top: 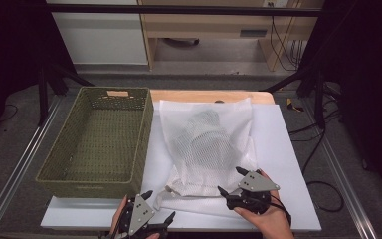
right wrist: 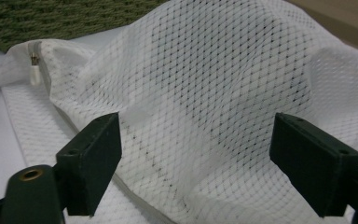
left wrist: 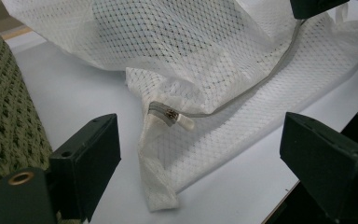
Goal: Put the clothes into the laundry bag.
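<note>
White mesh zip-up laundry bag [top: 206,144] lies on the white board-covered worktop [top: 278,149], near the middle, just right of the olive-green woven rectangular basket [top: 99,142]. Greyish bundle of cloth shows through the mesh in the high view, bulging the bag upward. Bag's near edge faces the person; grey zipper line [left wrist: 261,79] runs along that edge and ends at a small metal slider with a white plastic pull tab [left wrist: 177,119], sitting at the bag's near-left corner. That corner is folded and droops flat onto the worktop.

Left claw [top: 158,208] sits at the bottom edge of the high view, held in the person's left hand [top: 122,219], grey three-cornered plate on top. Jaws stand wide apart, nothing between the pads; in the left gripper view the zipper pull lies ahead of the gap, clear of both jaws. Pointed at the bag's near-left corner, near it, not touching.

Right claw [top: 229,180] is held in the right hand [top: 263,216], at the bag's near-right edge. Jaws wide apart, gripping nothing; mesh lies ahead of and under them in the right gripper view [right wrist: 196,154], pads not pressing on it. Basket corner is visible top left of that view.

Basket looks empty inside, touching or just beside the bag's left side; cannot tell which.
</note>
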`<state>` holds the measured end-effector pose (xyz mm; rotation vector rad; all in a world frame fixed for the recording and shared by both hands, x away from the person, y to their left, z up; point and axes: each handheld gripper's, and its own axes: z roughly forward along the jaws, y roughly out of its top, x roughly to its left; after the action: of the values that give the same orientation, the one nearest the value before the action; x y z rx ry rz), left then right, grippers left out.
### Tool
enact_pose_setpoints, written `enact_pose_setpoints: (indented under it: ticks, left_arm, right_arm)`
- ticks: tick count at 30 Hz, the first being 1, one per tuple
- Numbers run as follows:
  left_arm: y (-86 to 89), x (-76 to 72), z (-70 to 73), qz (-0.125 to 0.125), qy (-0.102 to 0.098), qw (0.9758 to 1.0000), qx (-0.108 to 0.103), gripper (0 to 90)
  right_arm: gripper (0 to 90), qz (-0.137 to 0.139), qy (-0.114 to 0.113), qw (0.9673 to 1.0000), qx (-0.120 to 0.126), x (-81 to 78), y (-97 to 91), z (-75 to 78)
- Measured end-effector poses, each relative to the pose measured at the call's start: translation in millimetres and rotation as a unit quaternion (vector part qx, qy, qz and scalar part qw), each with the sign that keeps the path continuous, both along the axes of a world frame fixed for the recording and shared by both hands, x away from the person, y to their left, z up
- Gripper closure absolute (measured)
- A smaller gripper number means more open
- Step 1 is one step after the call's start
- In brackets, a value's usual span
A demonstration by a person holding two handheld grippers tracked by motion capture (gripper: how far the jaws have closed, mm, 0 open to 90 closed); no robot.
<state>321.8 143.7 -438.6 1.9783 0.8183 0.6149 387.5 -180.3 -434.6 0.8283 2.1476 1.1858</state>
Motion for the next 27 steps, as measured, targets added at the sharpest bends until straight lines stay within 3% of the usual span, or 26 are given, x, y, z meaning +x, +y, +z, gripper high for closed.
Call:
enact_pose_setpoints:
  ticks: [9, 27]
  left_arm:
    - [-0.8, 1.4, -1.9, 0.003, -0.001, 1.0, 0.002, 13.1]
    - [-0.4, 0.9, -2.1, 0.011, -0.01, 0.9997, 0.021, 28.8]
  right_arm:
    - [9.5, -0.009, -0.013, 0.9999, 0.004, 1.0, 2.3, 0.2]
    - [19.8, 0.016, -0.011, 0.9996, -0.02, -7.5, 23.6, -1.7]
